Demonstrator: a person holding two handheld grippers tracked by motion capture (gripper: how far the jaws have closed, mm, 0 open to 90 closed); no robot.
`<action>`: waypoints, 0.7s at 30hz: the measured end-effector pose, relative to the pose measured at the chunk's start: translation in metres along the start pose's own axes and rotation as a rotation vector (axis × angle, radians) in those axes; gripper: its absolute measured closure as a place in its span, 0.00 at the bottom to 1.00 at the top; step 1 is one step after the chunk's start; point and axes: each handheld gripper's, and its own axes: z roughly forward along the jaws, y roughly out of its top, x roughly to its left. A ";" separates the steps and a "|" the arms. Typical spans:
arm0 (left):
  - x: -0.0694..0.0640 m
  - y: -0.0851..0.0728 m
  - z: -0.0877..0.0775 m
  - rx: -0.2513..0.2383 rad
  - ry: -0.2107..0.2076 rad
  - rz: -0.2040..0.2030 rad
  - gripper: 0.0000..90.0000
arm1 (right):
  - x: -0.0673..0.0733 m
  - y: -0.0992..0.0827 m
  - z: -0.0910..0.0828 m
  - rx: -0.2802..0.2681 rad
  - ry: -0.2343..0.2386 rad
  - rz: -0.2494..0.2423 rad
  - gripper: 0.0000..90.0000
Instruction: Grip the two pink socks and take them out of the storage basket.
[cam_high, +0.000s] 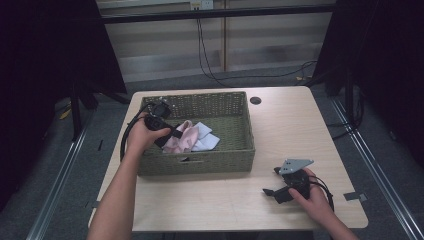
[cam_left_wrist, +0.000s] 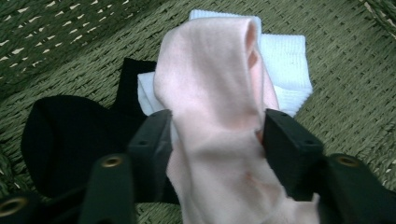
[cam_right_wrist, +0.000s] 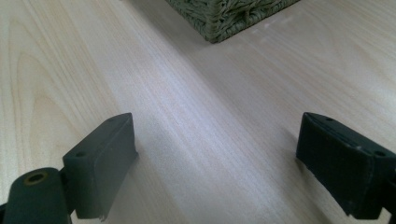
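Left tongs inside the basket, jaws clamped on either side of a pink sock; the cloth is pinched and bunched between the pads, filling the gap. The sock rises away from the jaws in the left gripper view, its open cuff at the far end. It lies over a white sock, which shows to both sides of it, the wider part to the right in that view. A black sock lies flat on the woven floor just left of the jaws, touching the white one's edge. In the high view the left tongs point rightward from the left hand, which sits at the basket's left wall; the pink sock and white sock lie in the basket's left half, toward its near wall. Basket is green wicker, rectangular, standing on the left-centre of the desk. Right tongs wide open, nothing between the jaws, bare wood grain below; a corner of the basket shows at the top of the right gripper view. High view: right tongs held by the right hand low over the desk near its front right, pointing left, well apart from the basket. Cable loops from the left gripper over the desk's left edge.
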 end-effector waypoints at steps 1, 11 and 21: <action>0.000 0.000 0.000 0.008 0.004 -0.004 0.63 | 0.000 0.000 0.000 0.000 0.000 0.000 0.12; 0.004 0.004 -0.018 0.025 0.043 -0.018 0.92 | 0.000 0.000 0.000 0.000 0.000 0.001 0.12; 0.001 0.017 -0.048 0.009 0.028 -0.028 0.96 | 0.000 0.000 0.000 -0.001 0.000 0.003 0.12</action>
